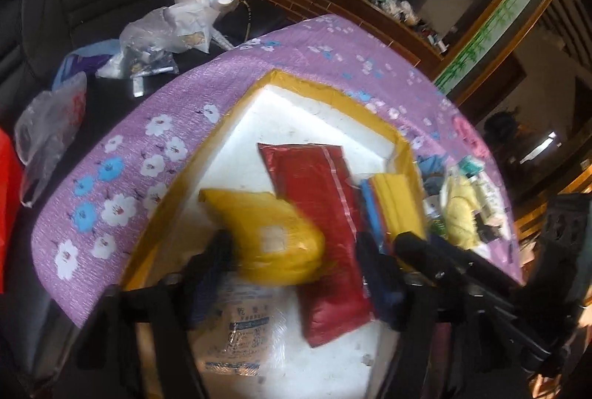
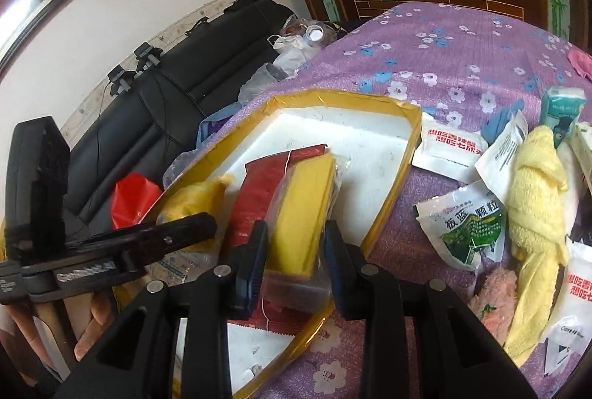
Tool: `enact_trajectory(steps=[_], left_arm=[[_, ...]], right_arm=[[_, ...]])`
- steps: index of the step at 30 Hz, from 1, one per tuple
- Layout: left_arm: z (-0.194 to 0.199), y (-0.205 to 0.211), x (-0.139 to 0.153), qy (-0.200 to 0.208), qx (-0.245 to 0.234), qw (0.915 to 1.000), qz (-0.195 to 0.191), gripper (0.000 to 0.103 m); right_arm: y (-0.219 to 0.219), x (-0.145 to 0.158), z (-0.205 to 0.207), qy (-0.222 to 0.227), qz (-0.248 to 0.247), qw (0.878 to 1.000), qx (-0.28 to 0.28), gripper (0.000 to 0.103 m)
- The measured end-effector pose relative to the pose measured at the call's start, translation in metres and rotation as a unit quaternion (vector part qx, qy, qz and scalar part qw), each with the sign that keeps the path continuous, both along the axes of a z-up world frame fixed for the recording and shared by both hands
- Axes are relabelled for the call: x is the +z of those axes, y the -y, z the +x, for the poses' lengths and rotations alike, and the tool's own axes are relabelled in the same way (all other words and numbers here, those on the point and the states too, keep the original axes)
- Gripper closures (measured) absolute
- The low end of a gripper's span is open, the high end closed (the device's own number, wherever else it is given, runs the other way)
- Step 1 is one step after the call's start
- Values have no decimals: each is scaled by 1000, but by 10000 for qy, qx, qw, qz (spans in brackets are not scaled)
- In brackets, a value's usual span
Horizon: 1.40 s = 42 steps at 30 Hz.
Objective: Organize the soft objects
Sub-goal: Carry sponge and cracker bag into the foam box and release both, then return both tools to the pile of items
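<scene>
Motion is blurring the yellow pouch (image 1: 272, 236) between the left gripper (image 1: 292, 273) fingers, so contact is staying unclear. The printed clear bag (image 1: 240, 328) is running under it. The red packet (image 2: 259, 199) is lying partly hidden beneath the yellow sponge pack (image 2: 303, 214).

Both wrist cameras look steeply down past their gripper, close over the tray (image 1: 401, 140), which both views (image 2: 414, 114) share.
</scene>
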State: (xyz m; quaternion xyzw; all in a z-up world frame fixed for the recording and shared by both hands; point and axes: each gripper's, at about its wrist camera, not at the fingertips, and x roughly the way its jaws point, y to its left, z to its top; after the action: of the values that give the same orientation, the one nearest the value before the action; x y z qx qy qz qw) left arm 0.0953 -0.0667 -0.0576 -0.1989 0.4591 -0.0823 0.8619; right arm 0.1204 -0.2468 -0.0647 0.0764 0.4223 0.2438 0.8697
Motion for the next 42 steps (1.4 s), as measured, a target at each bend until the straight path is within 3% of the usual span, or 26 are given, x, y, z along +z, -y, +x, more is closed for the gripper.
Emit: enact_trajectory(steps=[4, 10, 13, 20, 26, 32, 42], left_arm=[[-10, 5, 8, 165, 31, 9998, -142, 16], [-33, 20, 31, 558, 53, 9984, -34, 15], [-39, 31, 37, 520, -47, 9986, 11, 15], [-53, 75, 44, 482, -306, 9980, -274, 15], [-63, 131, 52, 615, -817, 9947, -95, 15], [-68, 179, 49, 502, -1462, 9879, 134, 15], [-70, 194, 39, 346, -1765, 9836, 130, 15]], right_arm=[[10, 11, -12, 170, 265, 9995, 28, 38], [34, 28, -35, 355, 582, 9976, 149, 32], [52, 34, -51, 403, 886, 9948, 295, 28], [111, 20, -71, 32, 1339, 9910, -84, 27], [157, -3, -91, -189, 1349, 9893, -522, 27], [190, -10, -104, -154, 1409, 9863, -840, 27], [218, -16, -95, -206, 1431, 9804, -1335, 27]])
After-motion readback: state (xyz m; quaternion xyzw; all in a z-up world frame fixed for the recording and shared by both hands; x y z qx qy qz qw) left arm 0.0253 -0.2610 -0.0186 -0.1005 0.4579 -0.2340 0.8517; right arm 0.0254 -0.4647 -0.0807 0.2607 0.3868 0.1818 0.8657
